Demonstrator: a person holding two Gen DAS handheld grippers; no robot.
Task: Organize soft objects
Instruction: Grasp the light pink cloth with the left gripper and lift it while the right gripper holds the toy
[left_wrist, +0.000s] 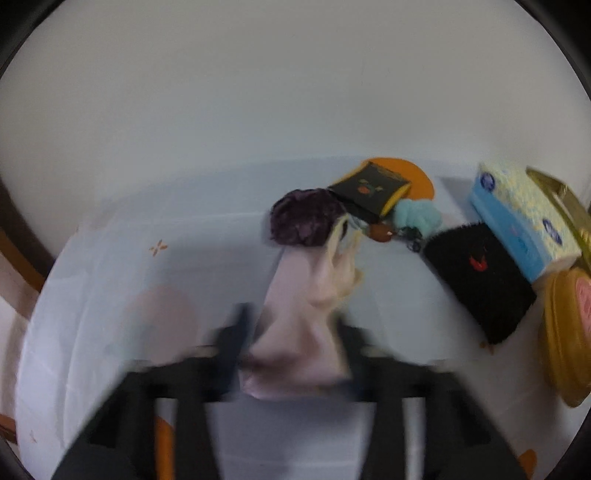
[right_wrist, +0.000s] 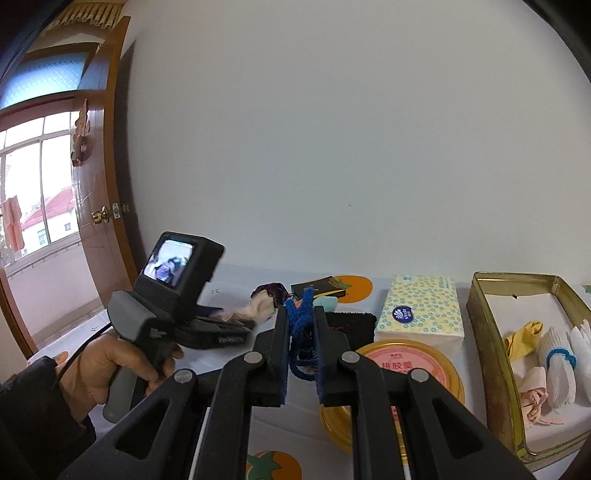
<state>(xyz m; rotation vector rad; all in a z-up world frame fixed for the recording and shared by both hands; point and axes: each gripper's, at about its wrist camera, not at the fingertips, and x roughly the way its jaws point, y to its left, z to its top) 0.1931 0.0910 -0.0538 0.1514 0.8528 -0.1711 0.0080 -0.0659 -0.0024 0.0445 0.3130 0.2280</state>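
Note:
My left gripper (left_wrist: 291, 332) is shut on a pale pink cloth (left_wrist: 295, 310) with a cream tassel, held just above the table; the view is blurred. It also shows in the right wrist view (right_wrist: 236, 319), held by a hand. My right gripper (right_wrist: 301, 325) is shut on a blue braided cord (right_wrist: 300, 314). A purple crumpled cloth (left_wrist: 304, 216), a teal soft piece (left_wrist: 417, 216) and a black fuzzy pad (left_wrist: 480, 280) lie ahead. A gold tin (right_wrist: 491, 354) at right holds yellow, white and pink soft items.
A tissue pack (right_wrist: 421, 314) stands beside the gold tin. A round gold-rimmed lid (right_wrist: 410, 369) lies in front of it. A small black-and-yellow box (left_wrist: 371, 188) lies on an orange print. A wooden door and window are at the left.

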